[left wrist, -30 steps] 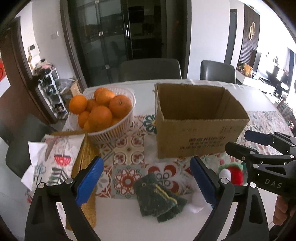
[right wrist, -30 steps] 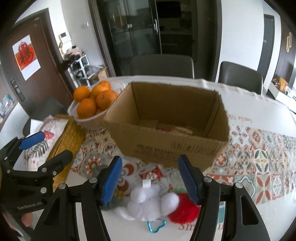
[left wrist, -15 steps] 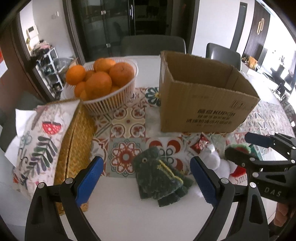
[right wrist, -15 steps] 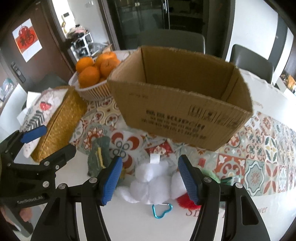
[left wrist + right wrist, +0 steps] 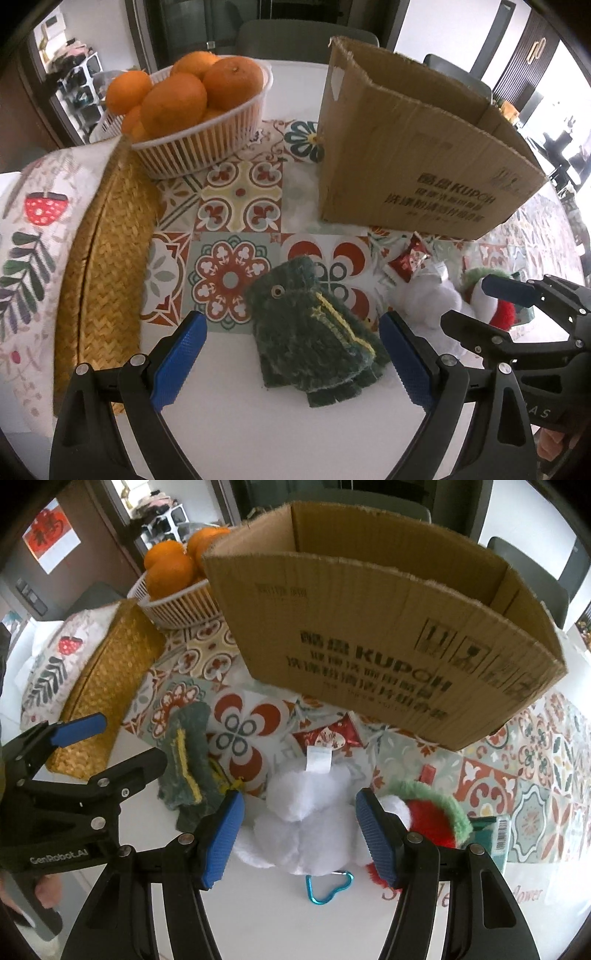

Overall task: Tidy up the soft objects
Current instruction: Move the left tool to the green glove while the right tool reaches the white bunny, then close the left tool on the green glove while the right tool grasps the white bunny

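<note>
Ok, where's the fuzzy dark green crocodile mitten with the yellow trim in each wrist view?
Left wrist: fuzzy dark green crocodile mitten lies lower centre, between the left gripper's blue fingers.
Right wrist: mitten at left of centre, beside the white plush toy.
Shared landmark: brown cardboard box behind it.

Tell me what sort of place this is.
Most likely the dining area of a home: a table with a patterned runner, a basket of oranges on it, dining chairs behind, and a shoe rack by the wall.
</note>
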`<state>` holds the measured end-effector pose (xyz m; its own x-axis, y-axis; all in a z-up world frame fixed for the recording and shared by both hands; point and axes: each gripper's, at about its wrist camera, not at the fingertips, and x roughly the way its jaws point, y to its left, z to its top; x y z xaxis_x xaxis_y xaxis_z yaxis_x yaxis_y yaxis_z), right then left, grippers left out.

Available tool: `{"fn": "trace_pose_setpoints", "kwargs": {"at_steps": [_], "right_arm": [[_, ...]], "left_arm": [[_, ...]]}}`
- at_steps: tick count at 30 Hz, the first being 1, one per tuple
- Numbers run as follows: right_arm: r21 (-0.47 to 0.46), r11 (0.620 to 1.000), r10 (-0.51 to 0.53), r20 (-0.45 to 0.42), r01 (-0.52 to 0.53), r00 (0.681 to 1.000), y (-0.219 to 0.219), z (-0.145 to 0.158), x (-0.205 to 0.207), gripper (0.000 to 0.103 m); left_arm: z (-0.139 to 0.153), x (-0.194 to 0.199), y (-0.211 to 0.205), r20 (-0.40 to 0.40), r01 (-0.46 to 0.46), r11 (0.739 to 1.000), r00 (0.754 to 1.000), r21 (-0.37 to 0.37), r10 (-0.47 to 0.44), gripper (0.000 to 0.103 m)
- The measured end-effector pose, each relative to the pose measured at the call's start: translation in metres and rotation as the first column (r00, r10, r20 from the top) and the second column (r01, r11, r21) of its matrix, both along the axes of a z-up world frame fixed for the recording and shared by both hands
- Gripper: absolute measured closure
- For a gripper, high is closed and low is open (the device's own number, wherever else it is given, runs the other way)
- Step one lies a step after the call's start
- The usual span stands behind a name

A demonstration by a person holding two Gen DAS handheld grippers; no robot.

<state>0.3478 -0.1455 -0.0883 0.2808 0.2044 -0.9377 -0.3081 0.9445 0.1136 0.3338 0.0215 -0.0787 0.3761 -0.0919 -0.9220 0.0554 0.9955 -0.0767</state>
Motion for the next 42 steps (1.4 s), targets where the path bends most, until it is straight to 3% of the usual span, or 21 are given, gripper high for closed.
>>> {"fn": "trace_pose_setpoints", "kwargs": {"at_steps": [21, 30, 35, 42], "right_arm": [[-0.048, 0.999, -0.011, -0.048, 0.009, 0.999, 0.002, -0.044, 0.025, 0.042], [-0.034, 0.999, 0.010, -0.037, -0.011, 0.999, 0.008, -0.043, 0.020, 0.054], [-0.032, 0.999, 0.006, -0.026, -0.006, 1.000, 0.008, -0.041, 0.016, 0.056], [-0.012, 1.000, -0.009, 0.010, 0.010, 1.000, 0.001, -0.029, 0.005, 0.058]], "left_arm": [[-0.056, 0.028, 0.000, -0.147, -0.049, 0.996, 0.988, -0.080, 0.037, 0.012], [-0.063, 0.025, -0.002, -0.160, -0.035, 0.991, 0.987, -0.132, 0.013, 0.037], [-0.058, 0.017, -0.002, -0.161, -0.012, 0.985, 0.987, -0.173, -0.016, 0.062], [-0.044, 0.001, -0.009, -0.117, 0.033, 0.989, 0.992, -0.143, -0.050, 0.076]]}}
